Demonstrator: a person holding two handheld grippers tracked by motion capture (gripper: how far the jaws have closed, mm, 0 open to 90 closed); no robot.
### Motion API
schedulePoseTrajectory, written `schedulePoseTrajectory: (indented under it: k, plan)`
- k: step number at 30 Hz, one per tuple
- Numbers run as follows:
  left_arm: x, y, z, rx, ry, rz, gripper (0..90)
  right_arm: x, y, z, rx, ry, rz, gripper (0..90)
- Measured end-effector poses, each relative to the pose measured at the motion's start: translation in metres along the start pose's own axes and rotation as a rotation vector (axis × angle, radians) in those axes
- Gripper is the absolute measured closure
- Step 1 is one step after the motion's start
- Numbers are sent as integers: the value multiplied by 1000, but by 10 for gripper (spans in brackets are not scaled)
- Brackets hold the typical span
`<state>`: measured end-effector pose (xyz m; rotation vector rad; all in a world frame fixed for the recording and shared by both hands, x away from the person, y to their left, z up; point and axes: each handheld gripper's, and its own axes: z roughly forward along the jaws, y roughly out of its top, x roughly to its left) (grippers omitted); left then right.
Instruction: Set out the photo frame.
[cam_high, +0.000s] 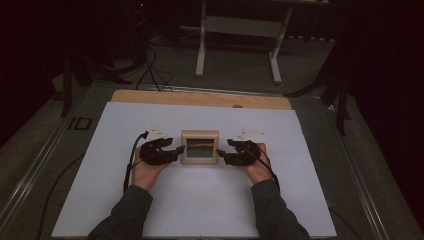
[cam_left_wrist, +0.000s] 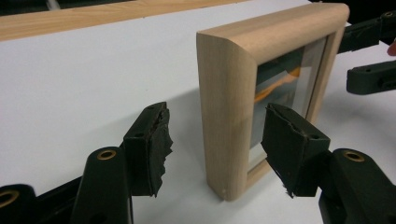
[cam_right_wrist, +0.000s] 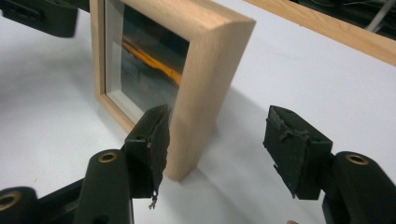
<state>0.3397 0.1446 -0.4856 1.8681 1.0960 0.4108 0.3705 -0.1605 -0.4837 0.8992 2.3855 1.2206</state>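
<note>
**Inspector:** Pale wood, rounded edges: a small picture frame (cam_high: 200, 147) stands upright on the white sheet (cam_high: 200, 200) that covers the table, roughly at the sheet's middle. Behind its glass is a dark picture crossed by an orange streak.

**Clerk:** And the grippers?

**Inspector:** One at each side of the frame. The left gripper (cam_high: 176, 151) sits at the frame's left edge, the right gripper (cam_high: 223, 157) at its right edge, each held in a hand resting on the sheet.

**Clerk:** Is either one clamped on the wood?

**Inspector:** No. In the left gripper view the left gripper (cam_left_wrist: 215, 140) has its jaws spread, the frame's side post standing between the pads with a gap to each. In the right gripper view the right gripper (cam_right_wrist: 219, 144) is released too; one pad lies just beside the frame's front corner, and I cannot tell whether it touches. The other pad is well clear of the wood.

**Clerk:** Anything else on the table?

**Inspector:** A strip of bare wooden tabletop (cam_high: 200, 98) along the sheet's far edge.
</note>
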Motion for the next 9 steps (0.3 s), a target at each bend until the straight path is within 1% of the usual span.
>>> schedulePoseTrajectory:
  k: [1, 2, 4, 9]
  plan:
    - [0, 0, 0, 0, 0, 0, 410, 0, 0, 0, 0, 0, 0, 397]
    - [0, -2, -4, 4, 7, 11, 410, 0, -3, -4, 5, -5, -5, 395]
    - [0, -4, -7, 7, 13, 16, 410, 0, -4, -6, 7, -6, -6, 394]
    - [4, -18, -18, 32, 42, 33, 409, 3, -13, -19, 18, -10, -14, 384]
